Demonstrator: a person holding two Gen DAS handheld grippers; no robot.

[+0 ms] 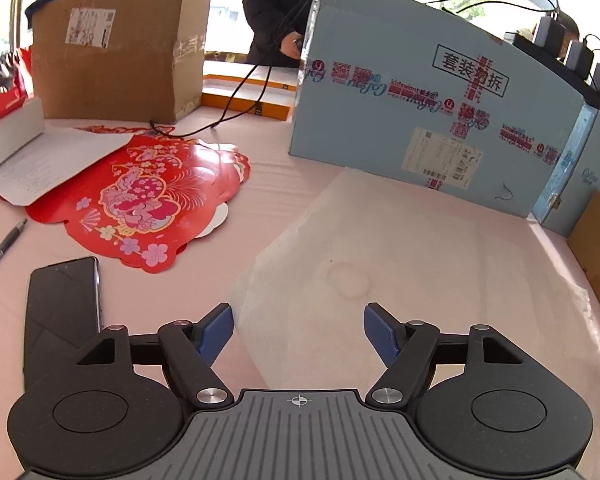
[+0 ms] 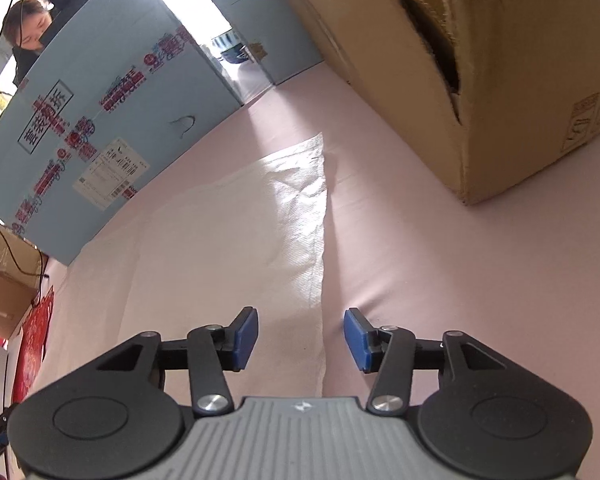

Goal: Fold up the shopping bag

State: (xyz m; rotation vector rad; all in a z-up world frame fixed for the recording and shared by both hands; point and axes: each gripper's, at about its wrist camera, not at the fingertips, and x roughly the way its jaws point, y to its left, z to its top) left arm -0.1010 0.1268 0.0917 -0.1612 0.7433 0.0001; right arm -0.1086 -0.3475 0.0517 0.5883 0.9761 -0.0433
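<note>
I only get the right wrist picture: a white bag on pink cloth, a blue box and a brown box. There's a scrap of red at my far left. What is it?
Observer: A pile of red paper decorations printed with pink flowers, lying flat.
Operator: Anything else lying over there?
Observer: A black phone, screen up, just left of the left gripper.
Operator: Is that gripper holding the bag?
Observer: No. Its jaws stand open over the white bag's near edge, gripping nothing.
</note>
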